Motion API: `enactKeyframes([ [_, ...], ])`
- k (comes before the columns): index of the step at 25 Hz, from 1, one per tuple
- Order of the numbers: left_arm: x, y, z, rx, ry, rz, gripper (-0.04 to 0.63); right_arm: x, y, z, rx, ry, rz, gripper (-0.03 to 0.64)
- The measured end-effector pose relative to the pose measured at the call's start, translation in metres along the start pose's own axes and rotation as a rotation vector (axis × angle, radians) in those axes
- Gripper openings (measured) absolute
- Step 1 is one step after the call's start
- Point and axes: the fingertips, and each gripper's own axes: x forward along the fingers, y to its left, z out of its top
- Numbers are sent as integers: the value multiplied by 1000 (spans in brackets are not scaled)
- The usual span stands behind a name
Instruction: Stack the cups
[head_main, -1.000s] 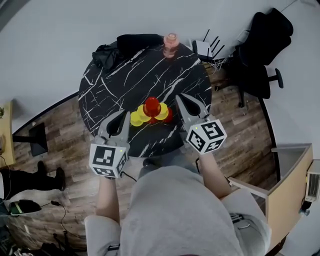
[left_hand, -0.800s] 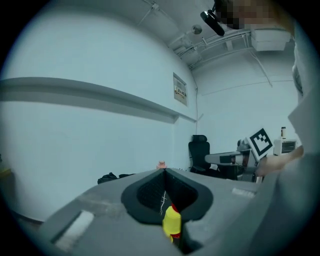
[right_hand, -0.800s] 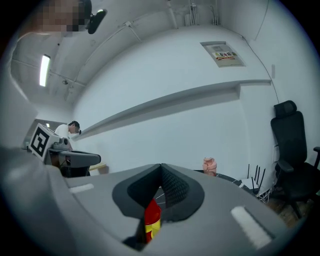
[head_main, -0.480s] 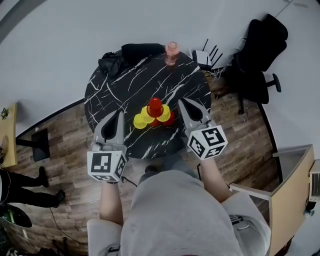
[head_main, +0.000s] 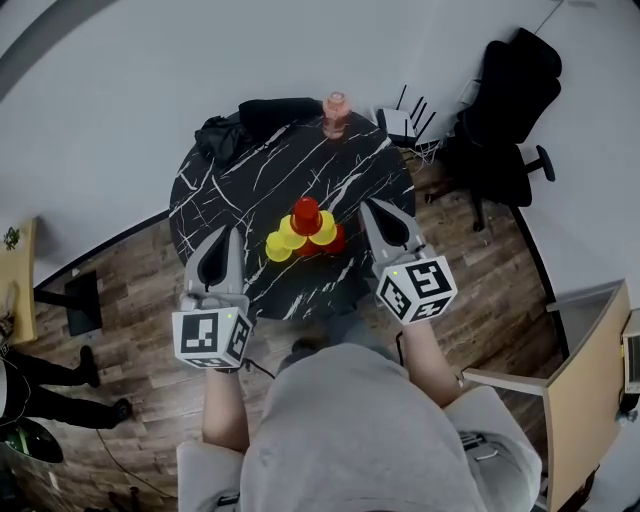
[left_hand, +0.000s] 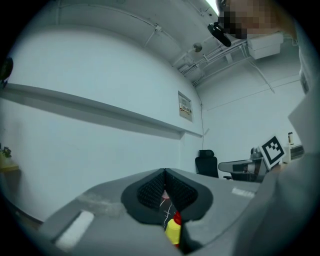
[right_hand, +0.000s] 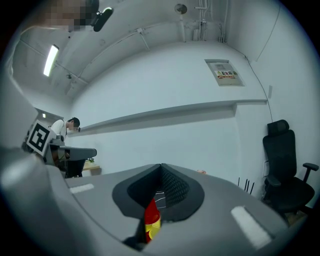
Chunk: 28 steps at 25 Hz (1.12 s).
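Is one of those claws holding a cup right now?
No, the left claw and the right claw are shut and empty, flanking the stacked red and yellow plastic cups.

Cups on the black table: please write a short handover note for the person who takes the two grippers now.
Left gripper: fingers shut, empty, over the near edge of the table, left of the cups.
Right gripper: fingers shut, empty, right of the cups.
Cups: one pile near the table's front, a red cup on top, yellow cups and more red ones below.
Done: stack appears built; no loose cup visible.
Left: probably nothing; check the pile is steady.
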Motion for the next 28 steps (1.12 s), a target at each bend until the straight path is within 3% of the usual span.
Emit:
enactKeyframes([
  [11, -13, 10, 17, 42, -79, 88, 6, -14, -1, 18, -21, -55, -38, -2],
  [28, -15, 17, 9, 46, -79, 92, 6, -17, 6, 20, -28, -83, -72, -2],
])
